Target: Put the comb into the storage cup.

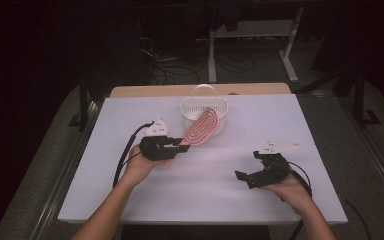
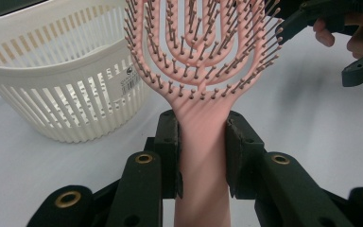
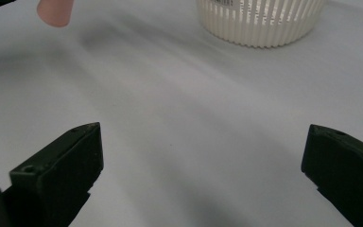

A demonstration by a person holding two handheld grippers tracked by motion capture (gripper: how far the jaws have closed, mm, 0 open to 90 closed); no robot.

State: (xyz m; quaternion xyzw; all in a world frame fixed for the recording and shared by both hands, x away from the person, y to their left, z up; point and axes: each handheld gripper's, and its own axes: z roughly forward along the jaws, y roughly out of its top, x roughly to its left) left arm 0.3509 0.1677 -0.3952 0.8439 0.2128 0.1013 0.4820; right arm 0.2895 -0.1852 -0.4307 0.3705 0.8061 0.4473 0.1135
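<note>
- plainly, the hairbrush [image 2: 203, 56] is pale pink plastic, with a flat handle that fans into open looping ribs, each rib set with rows of thin brown-tipped bristles.
- in the left gripper view its bristle side faces the camera, and the handle runs straight down between the two black jaws.
- in the high view the hairbrush [image 1: 201, 127] is held off the white table [image 1: 205, 195], its head pointing up and away so that it overlaps the near rim of the basket [image 1: 203, 111].
- the basket is cream-white, round, with slatted walls and a thin arched handle; it stands at the far middle of the table.
- the left gripper [image 1: 172, 146] is clenched on the brush handle, both pads pressed flat against its sides, jaws only partly apart.
- the right gripper [image 1: 244, 176] rests low over the table, well apart from brush and basket; its jaws stand wide, with bare table between them.
</note>
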